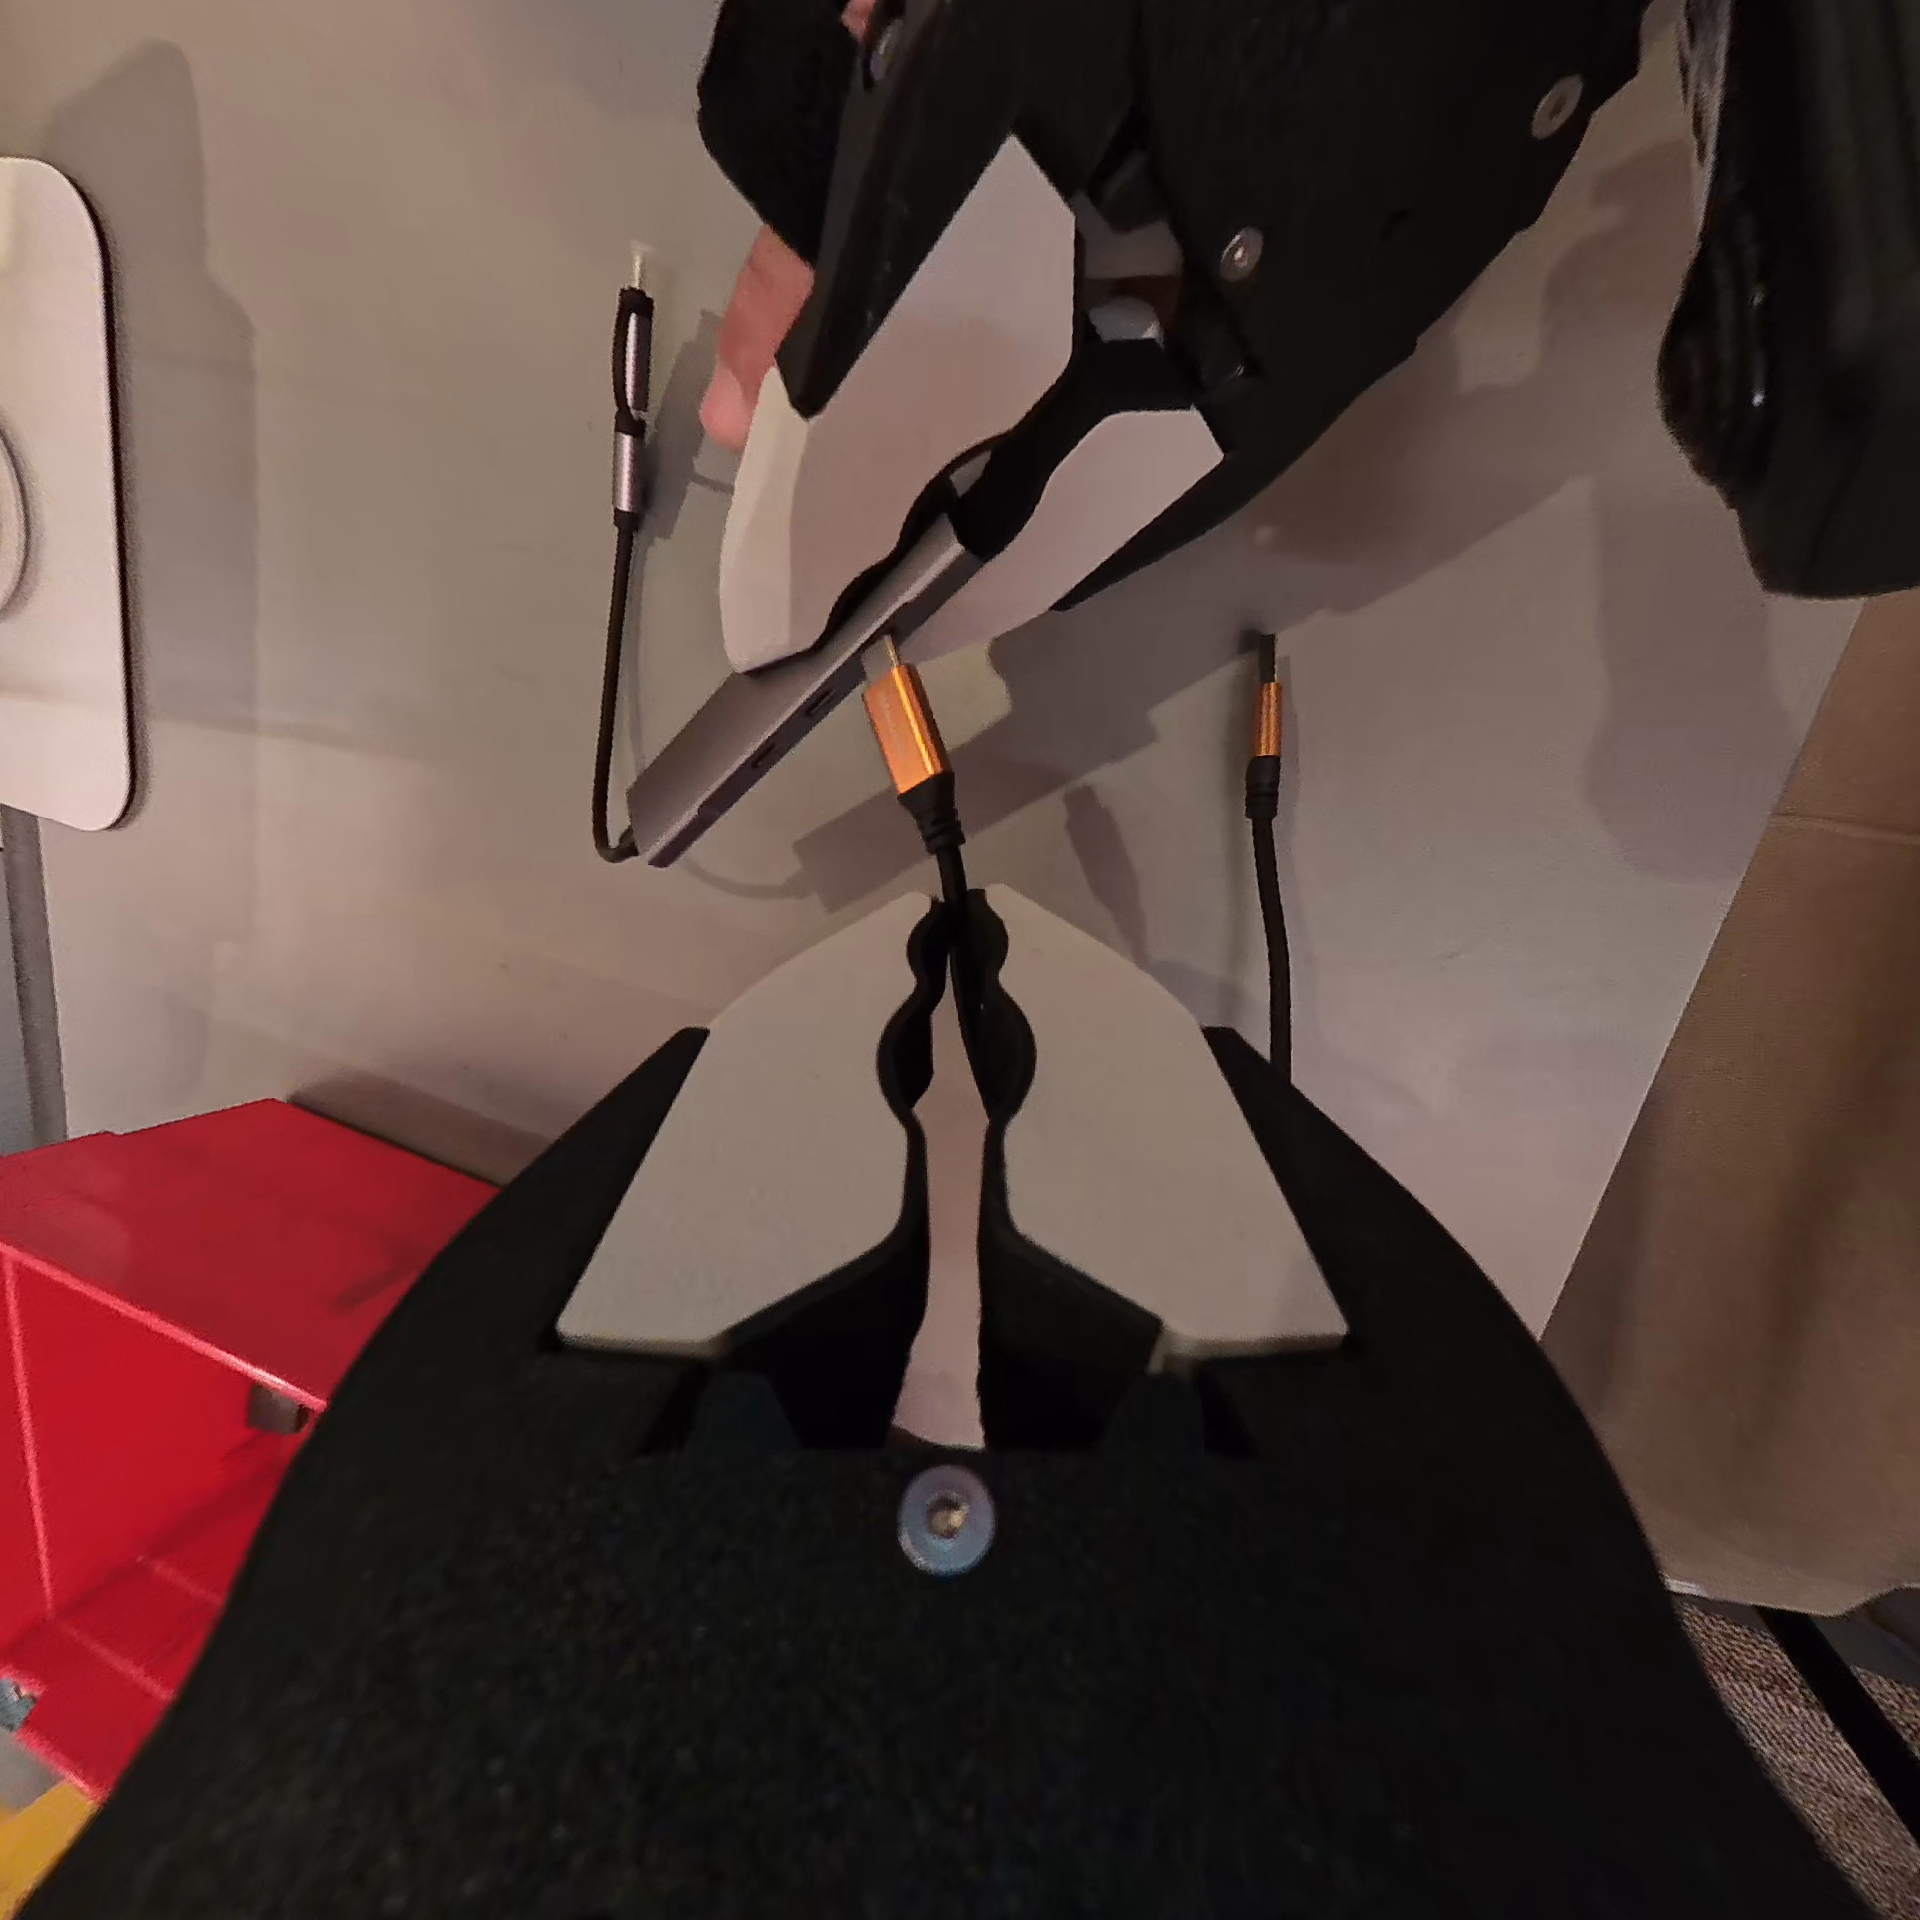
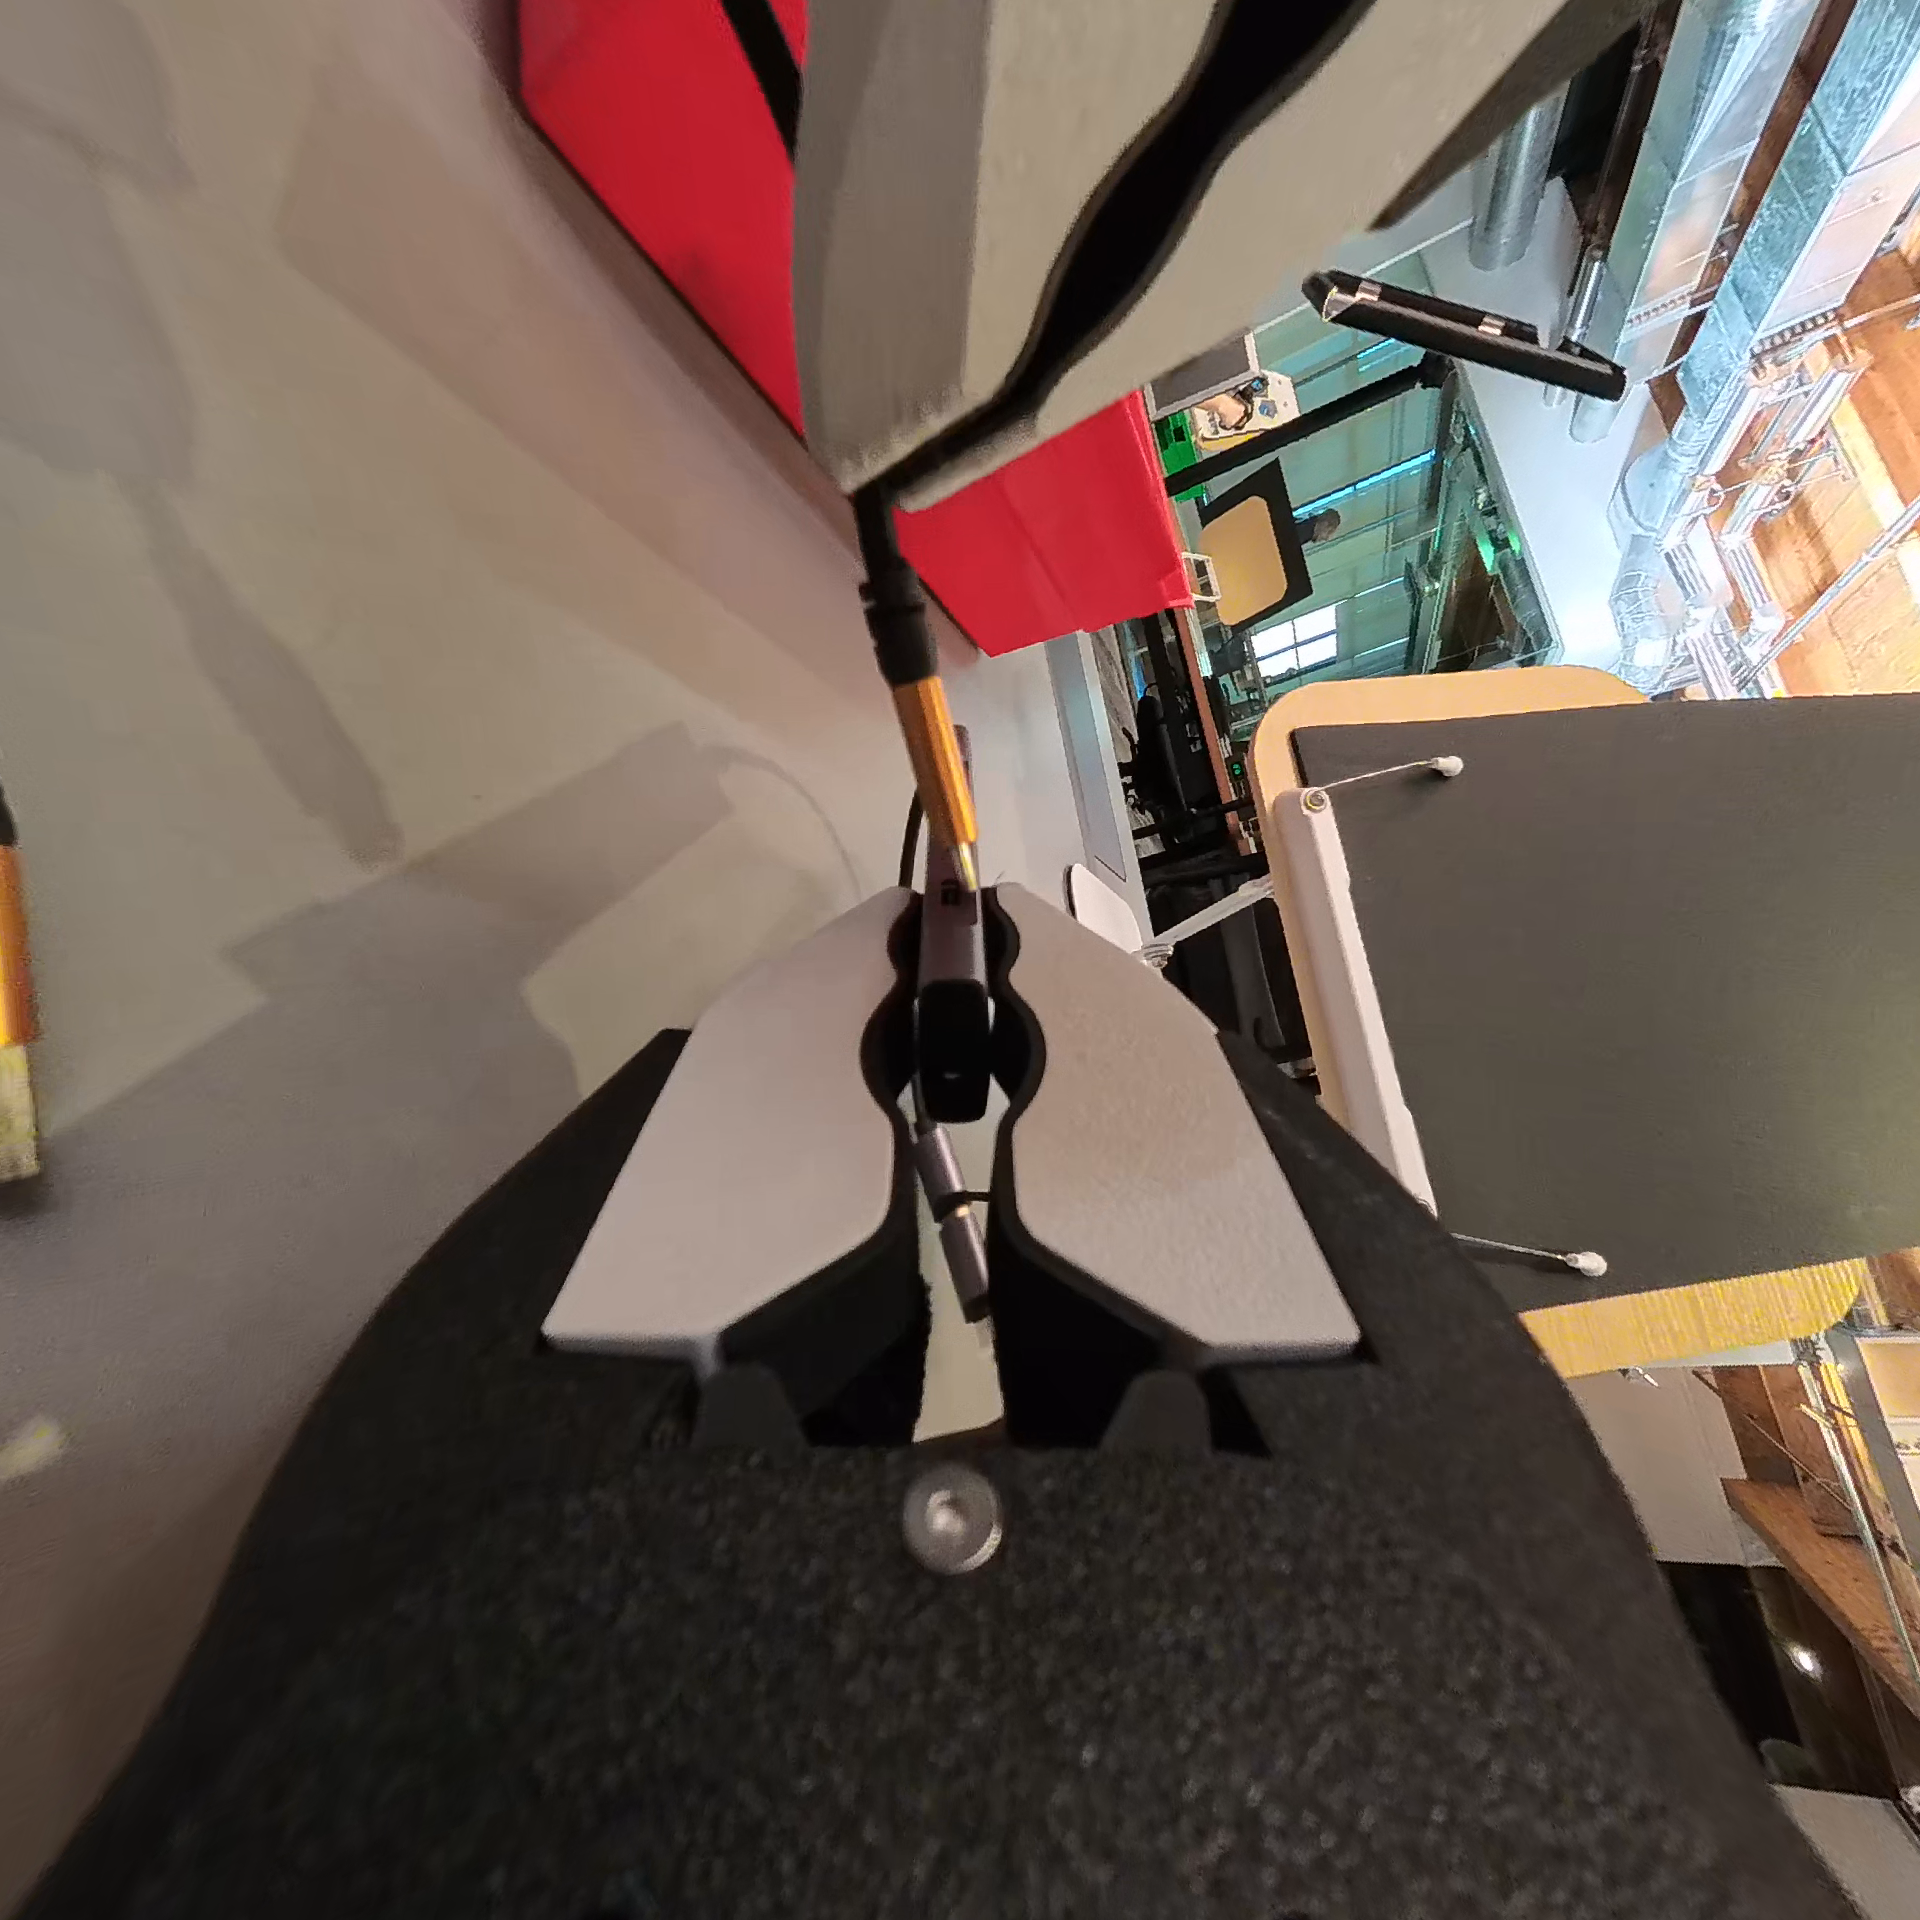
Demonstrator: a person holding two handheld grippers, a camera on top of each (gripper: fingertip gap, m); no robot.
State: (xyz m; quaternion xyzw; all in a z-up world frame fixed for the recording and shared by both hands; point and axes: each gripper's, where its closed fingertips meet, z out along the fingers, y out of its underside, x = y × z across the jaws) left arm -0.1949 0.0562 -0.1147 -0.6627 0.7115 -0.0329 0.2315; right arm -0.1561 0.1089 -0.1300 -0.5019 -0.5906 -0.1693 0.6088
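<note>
My left gripper is shut on a black cable just behind its orange plug. The plug's metal tip meets a side port of a flat grey hub. My right gripper comes in from above, shut on that hub, holding it tilted over the white table. In the right wrist view my right gripper clamps the hub end-on. The orange plug reaches it from the left gripper above. The hub's short lead and connector lie on the table.
The cable's other orange plug lies on the table to the right. A red box stands at the near left. A white rounded board is at far left. Beige fabric hangs at right. A black panel stands beyond the table. One gripper's finger ends stand about 7 centimeters off the other's.
</note>
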